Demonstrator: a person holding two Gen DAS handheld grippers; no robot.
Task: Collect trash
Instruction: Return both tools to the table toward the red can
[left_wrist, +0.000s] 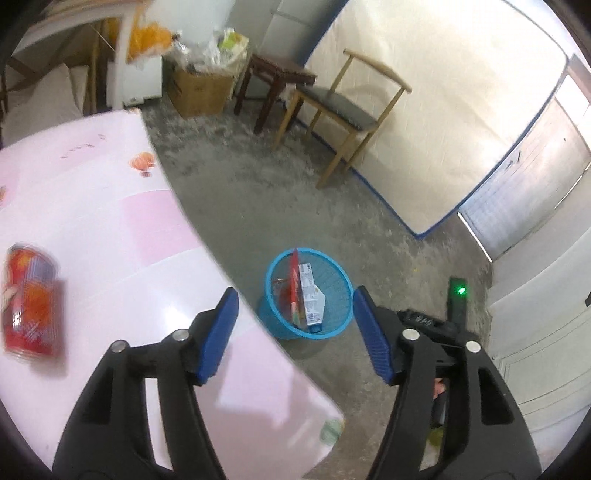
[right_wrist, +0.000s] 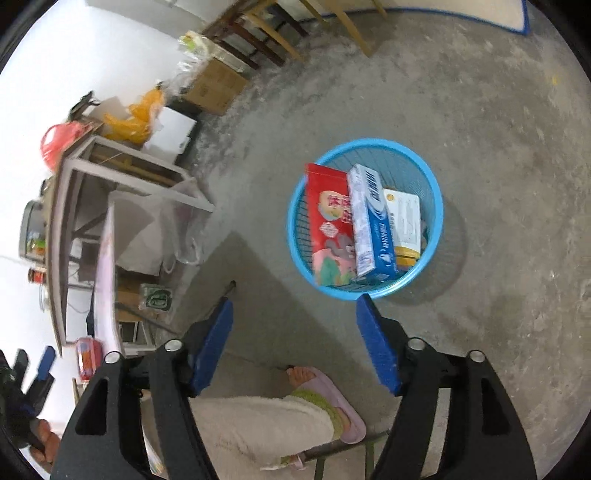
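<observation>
- A basket is standing on the floor, just off the table edge.
- Three boxes are leaning side by side in the basket: a snack box at left, a long box in the middle, a flat box at right.
- A can is lying on the table, toward its left side.
- A chair and a stool are standing by the wall, behind the basket.
- A carton is sitting left of the stool.
- A person's foot is resting on the floor, nearer than the basket.

Bare floor around basket; boxes fill it; table edge left.
</observation>
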